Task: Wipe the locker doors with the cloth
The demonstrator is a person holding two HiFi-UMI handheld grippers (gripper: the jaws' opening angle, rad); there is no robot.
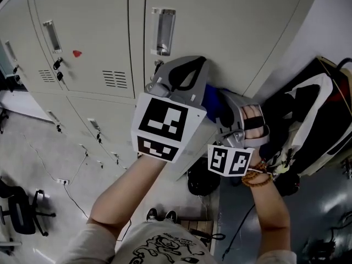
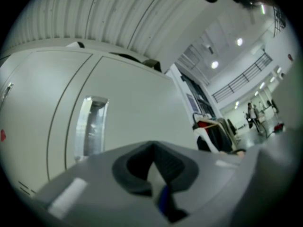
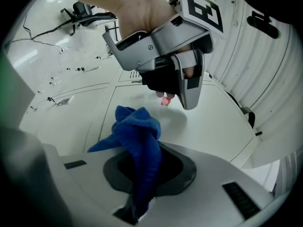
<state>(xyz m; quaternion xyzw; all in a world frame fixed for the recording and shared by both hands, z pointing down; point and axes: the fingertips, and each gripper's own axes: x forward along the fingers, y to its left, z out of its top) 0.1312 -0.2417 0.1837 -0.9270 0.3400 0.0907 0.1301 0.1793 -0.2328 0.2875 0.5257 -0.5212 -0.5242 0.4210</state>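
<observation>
Lockers (image 1: 99, 48): pale grey, in rows, filling the upper left of the head view; the head camera looks steeply down their fronts to the floor (image 1: 44, 147).
Door (image 1: 236, 32): the widest panel, at the right end of the lockers, shut. It also fills the background of the left gripper view (image 2: 137, 108) and the right gripper view (image 3: 213, 122).
Dark heap (image 1: 308, 114): black and white bags or clothing, right of the door, low by the floor.
Chair (image 1: 22, 213): a black office chair on the floor, well apart from the door, far to its left.
Left gripper (image 1: 184, 70): held up in front of the door, just below its handle, pointing at the panel. Its jaws (image 2: 154, 174) are drawn almost together, with only a thin wedge between the pads. A blue sliver sits low in that wedge; what it is I cannot tell.
Right gripper (image 1: 228, 111): right of the left gripper (image 3: 182, 93), also before the door. Its jaws (image 3: 142, 174) pinch the cloth.
Cloth (image 1: 212, 100): blue, bunched, standing up out of the right jaws (image 3: 139, 141) towards the door, between the two grippers.
Handle (image 1: 163, 32): recessed metal slot at the door's upper left edge (image 2: 92, 126).
Red mark (image 1: 77, 53): small, on a locker left of the door.
</observation>
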